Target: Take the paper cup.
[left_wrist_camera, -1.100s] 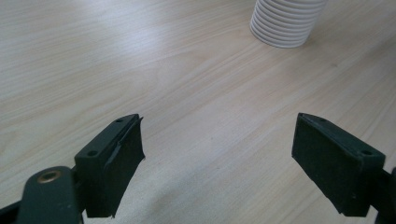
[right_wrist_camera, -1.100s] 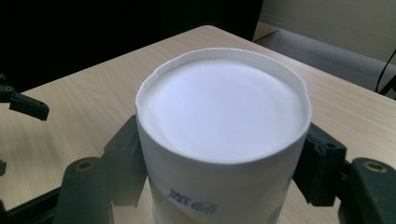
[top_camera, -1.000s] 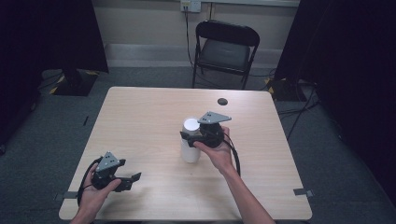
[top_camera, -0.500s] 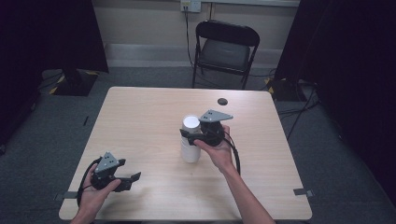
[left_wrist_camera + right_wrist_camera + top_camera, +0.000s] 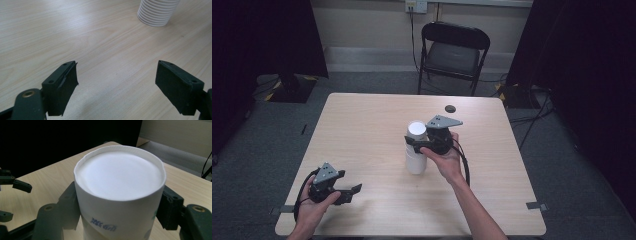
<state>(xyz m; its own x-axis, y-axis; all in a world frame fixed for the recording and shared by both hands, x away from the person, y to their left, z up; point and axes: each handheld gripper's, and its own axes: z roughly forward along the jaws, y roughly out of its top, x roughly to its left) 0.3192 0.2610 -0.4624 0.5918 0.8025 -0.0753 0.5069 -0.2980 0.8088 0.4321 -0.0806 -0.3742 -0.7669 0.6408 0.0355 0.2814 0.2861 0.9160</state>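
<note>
Wooden surface (image 5: 362, 130) is steady: right tongs (image 5: 419, 145), closing on top cup (image 5: 120, 192), should squeeze gently; left tongs (image 5: 117, 87) wait apart.

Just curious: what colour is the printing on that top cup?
Blue lettering on the white cup, clearest in the right gripper view.

The high view looks forward and down from above the near edge over the whole surface (image 5: 362, 130), while each gripper view sits low and close, all three sharing the stack of paper cups (image 5: 416, 150).
</note>
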